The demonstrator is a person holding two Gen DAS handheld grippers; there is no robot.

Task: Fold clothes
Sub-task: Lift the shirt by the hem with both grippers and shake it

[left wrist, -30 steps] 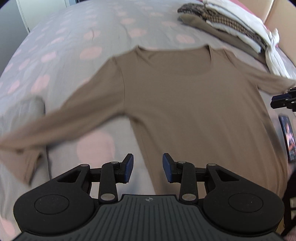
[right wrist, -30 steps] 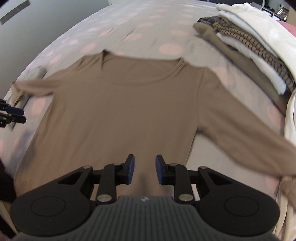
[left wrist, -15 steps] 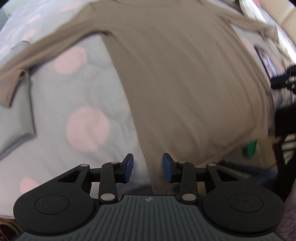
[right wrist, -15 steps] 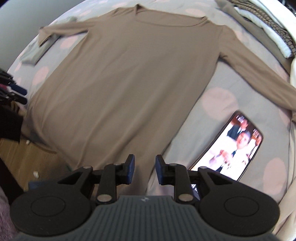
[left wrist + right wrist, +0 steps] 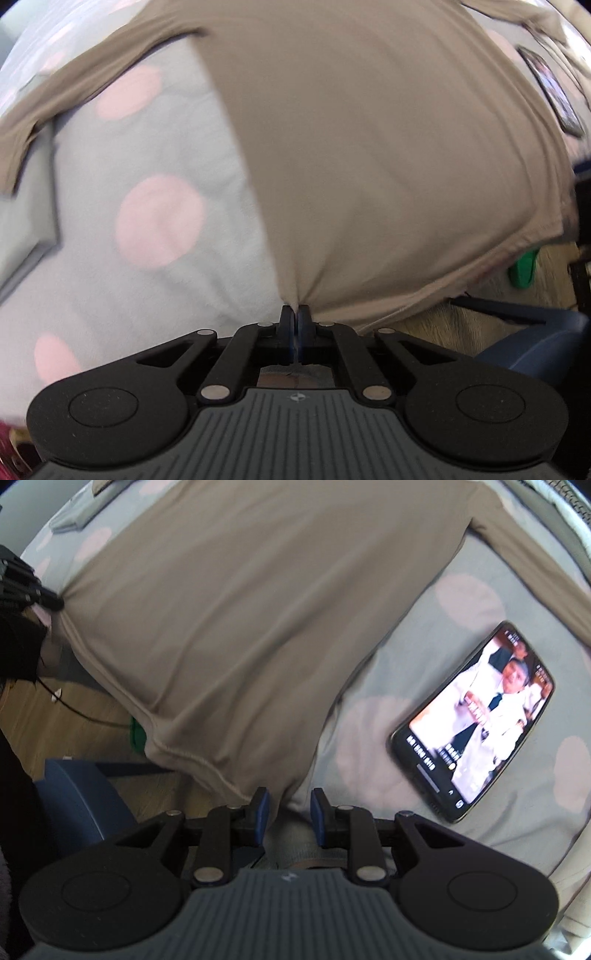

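A brown long-sleeved shirt (image 5: 369, 147) lies flat, front up, on the grey bedsheet with pink dots (image 5: 147, 221). Its hem hangs over the bed's near edge. My left gripper (image 5: 294, 314) is shut on the shirt's left hem corner, and the cloth puckers at the tips. In the right wrist view that gripper (image 5: 57, 603) shows at the far left, on the hem. My right gripper (image 5: 290, 805) is open, with the right hem corner of the shirt (image 5: 240, 627) lying between its blue pads, which are not pressing on it.
A phone (image 5: 476, 723) with a lit screen lies on the sheet just right of the shirt. A grey folded piece (image 5: 26, 206) sits by the left sleeve. Below the bed edge are wooden floor, a blue seat (image 5: 81, 805) and a green object (image 5: 522, 271). Stacked clothes (image 5: 569, 502) lie far right.
Both grippers came down from over the shirt's body to its near hem. The left one went from open to shut on the hem corner. The right one stayed open.
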